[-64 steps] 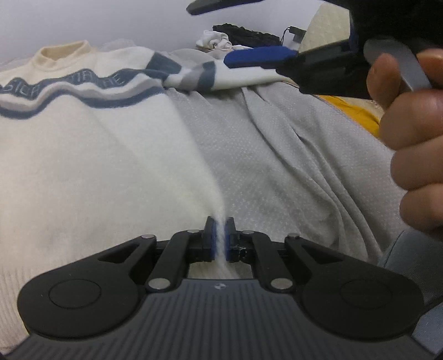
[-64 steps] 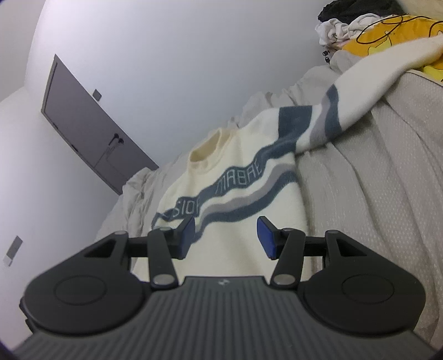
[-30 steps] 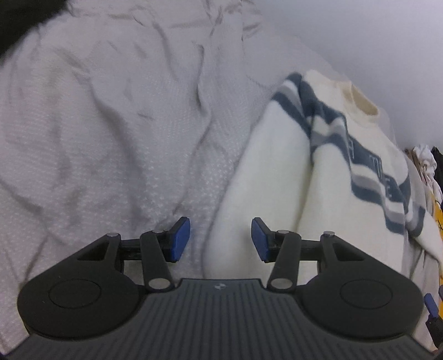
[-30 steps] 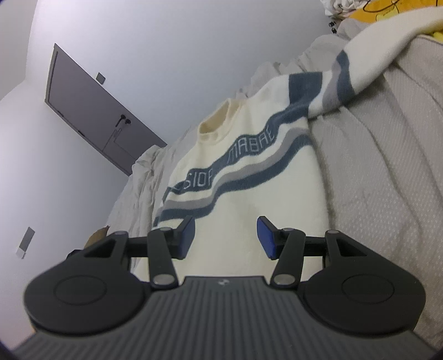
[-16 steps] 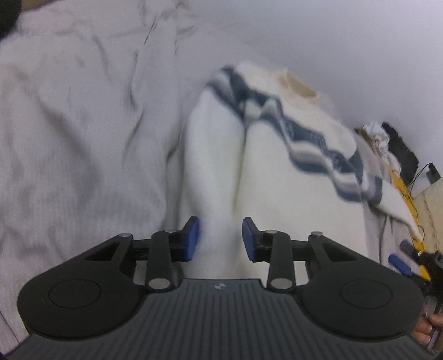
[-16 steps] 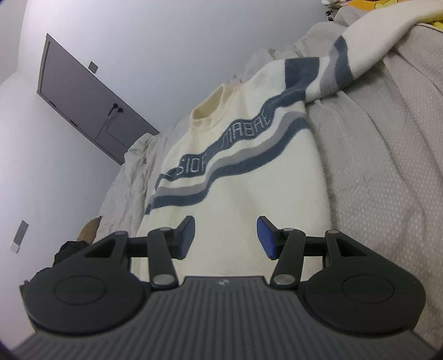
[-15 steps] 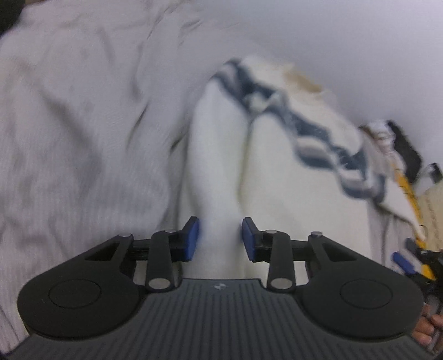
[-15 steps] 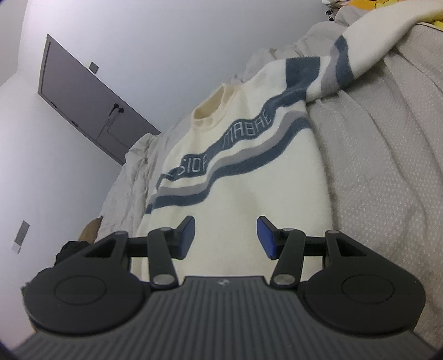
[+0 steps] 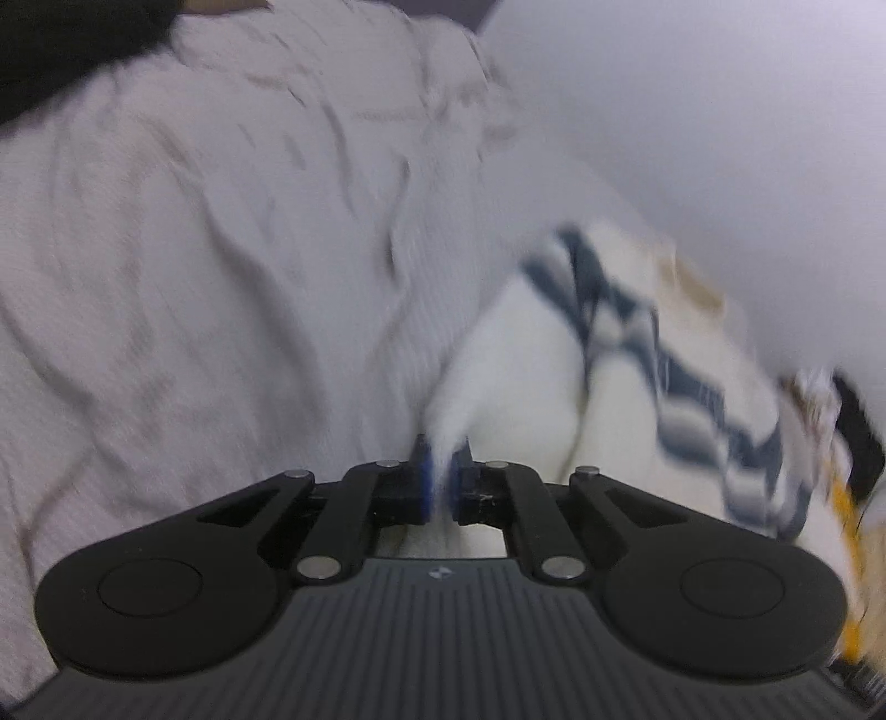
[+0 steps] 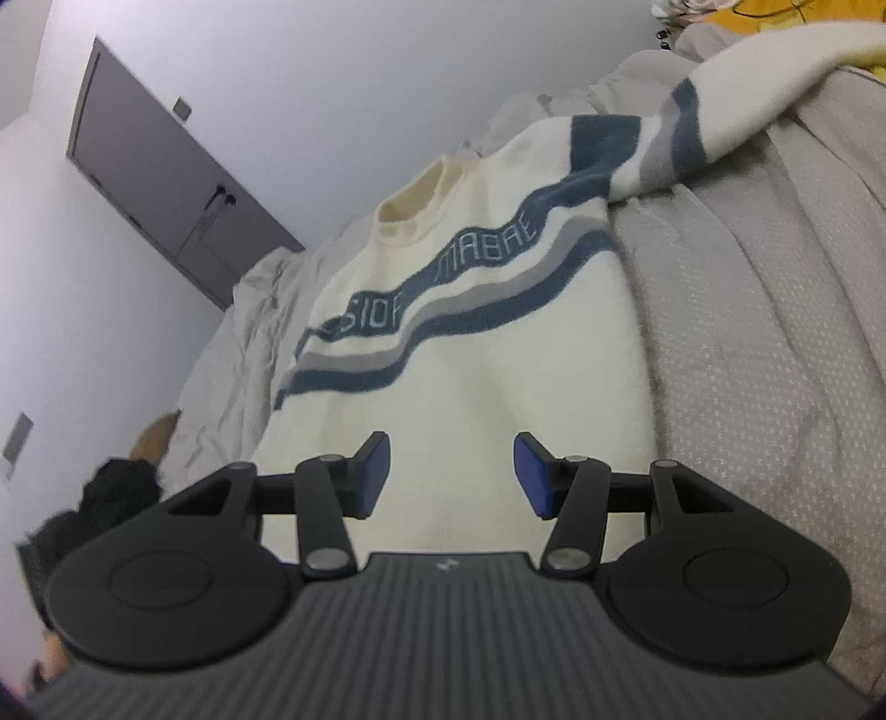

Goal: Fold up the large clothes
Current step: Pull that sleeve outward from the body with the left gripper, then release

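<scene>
A cream sweater [image 10: 476,365] with wavy blue and grey chest stripes lies face up on a grey bedspread [image 10: 764,354]. Its right sleeve [image 10: 736,111] stretches away toward the far right. In the blurred left wrist view the sweater [image 9: 554,387] has its near sleeve folded along the body. My left gripper [image 9: 441,476] is shut on a pinch of the cream fabric at that sleeve's end. My right gripper [image 10: 449,475] hovers open over the sweater's lower body, nothing between its blue pads [image 10: 529,473].
The bedspread [image 9: 194,277] is wrinkled to the left of the sweater. A pile of yellow and white clothes [image 10: 764,14] sits at the far right by the wall. A grey door [image 10: 166,171] stands at the back left. Something dark [image 10: 116,487] lies at the bed's left edge.
My left gripper closed from open onto the cream sleeve end, and its view swung left and blurred. The right gripper stayed open over the sweater's body, barely shifting.
</scene>
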Action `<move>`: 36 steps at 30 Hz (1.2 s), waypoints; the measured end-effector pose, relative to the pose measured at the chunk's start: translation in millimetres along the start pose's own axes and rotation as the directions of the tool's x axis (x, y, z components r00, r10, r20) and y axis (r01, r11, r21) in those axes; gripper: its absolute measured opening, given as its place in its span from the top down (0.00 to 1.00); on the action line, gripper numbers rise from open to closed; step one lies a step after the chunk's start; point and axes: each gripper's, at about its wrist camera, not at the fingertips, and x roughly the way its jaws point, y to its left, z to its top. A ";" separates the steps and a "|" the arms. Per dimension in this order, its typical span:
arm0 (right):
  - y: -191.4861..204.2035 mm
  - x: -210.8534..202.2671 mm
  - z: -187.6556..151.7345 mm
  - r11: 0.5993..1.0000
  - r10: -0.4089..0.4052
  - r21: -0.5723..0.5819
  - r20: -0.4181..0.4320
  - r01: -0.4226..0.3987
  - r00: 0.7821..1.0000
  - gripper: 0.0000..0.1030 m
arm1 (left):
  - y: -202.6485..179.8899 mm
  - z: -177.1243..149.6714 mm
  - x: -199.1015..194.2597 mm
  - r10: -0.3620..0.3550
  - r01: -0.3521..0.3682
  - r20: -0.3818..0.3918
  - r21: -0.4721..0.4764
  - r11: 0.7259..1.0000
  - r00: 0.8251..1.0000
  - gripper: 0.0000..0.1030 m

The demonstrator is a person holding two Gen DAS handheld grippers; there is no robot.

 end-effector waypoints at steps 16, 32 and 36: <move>47.2 37.9 -10.9 0.988 -0.009 -0.157 0.000 0.009 1.000 0.48 | -25.7 297.5 -59.2 0.117 -0.160 0.447 0.061 0.985 0.887 0.93; 48.3 133.7 28.8 0.970 -0.145 -0.189 0.049 0.152 0.988 0.48 | 83.6 386.4 193.0 0.338 -0.380 0.356 0.053 0.924 0.871 0.93; 48.5 153.8 34.7 0.949 -0.202 -0.231 0.079 0.215 0.976 0.48 | 107.6 380.1 243.0 0.365 -0.408 0.299 0.092 0.909 0.881 0.92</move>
